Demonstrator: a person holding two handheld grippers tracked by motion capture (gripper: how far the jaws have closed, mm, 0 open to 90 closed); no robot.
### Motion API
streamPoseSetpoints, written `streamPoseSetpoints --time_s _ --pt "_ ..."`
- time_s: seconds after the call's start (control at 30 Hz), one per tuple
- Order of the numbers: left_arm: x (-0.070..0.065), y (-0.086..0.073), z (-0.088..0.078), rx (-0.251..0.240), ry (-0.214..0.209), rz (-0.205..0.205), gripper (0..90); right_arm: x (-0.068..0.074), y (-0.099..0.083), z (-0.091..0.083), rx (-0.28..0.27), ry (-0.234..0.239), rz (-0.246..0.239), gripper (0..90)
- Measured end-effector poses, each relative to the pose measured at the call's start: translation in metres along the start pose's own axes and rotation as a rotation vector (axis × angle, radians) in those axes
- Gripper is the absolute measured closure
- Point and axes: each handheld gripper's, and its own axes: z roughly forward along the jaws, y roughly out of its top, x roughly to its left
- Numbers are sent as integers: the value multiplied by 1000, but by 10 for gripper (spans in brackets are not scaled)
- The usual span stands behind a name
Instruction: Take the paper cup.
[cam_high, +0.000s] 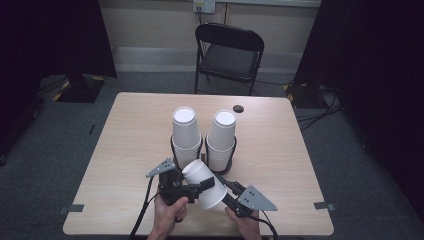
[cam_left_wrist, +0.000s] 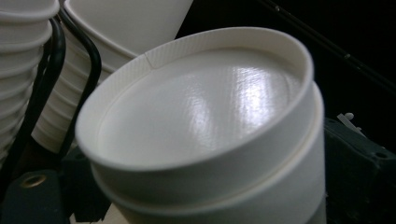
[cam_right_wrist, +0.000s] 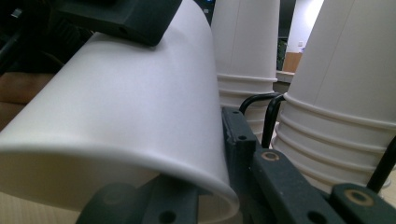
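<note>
White paper cup held tilted between two grippers, low centre of the high view, above a pale wood table.

Left gripper has a jaw pressed on the cup's side, clenched on it; its own view shows the cup's base close up, seemingly one cup nested in another; right gripper has the cup's rim across its jaws, one jaw looking inside the mouth, though whether it is clamped I cannot tell; two stacks of upturned cups stand in black wire holders mid-table, just behind the held cup; small dark disc near the far edge; grey carpet around; black folding chair at top centre; dark curtains at both sides; wall socket at the top.
</note>
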Motion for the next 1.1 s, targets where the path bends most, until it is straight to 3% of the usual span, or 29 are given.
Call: streamPoseSetpoints --time_s 0.37,0.6,0.67,0.8,0.97,1.0,1.1 --pt "-4 -3 0 -6 -9 50 61 -1 1 -3 -21 -10 16 847" --pt "-4 -7 -8 -37 -31 103 12 -2 4 -4 -25 -16 33 860" --pt "-3 -7 -10 -42 -37 124 17 -5 4 -5 -30 -18 54 860" --pt "-1 -8 -14 -49 -34 169 35 -8 6 -6 -16 -35 49 860" --pt "6 -12 -20 -48 -17 210 82 -13 7 -8 5 -59 71 860" --pt "7 -13 -21 -51 -3 243 98 -14 7 -8 8 -65 80 860" --pt "11 -15 -24 -60 47 275 153 -18 7 -10 27 -80 102 861"
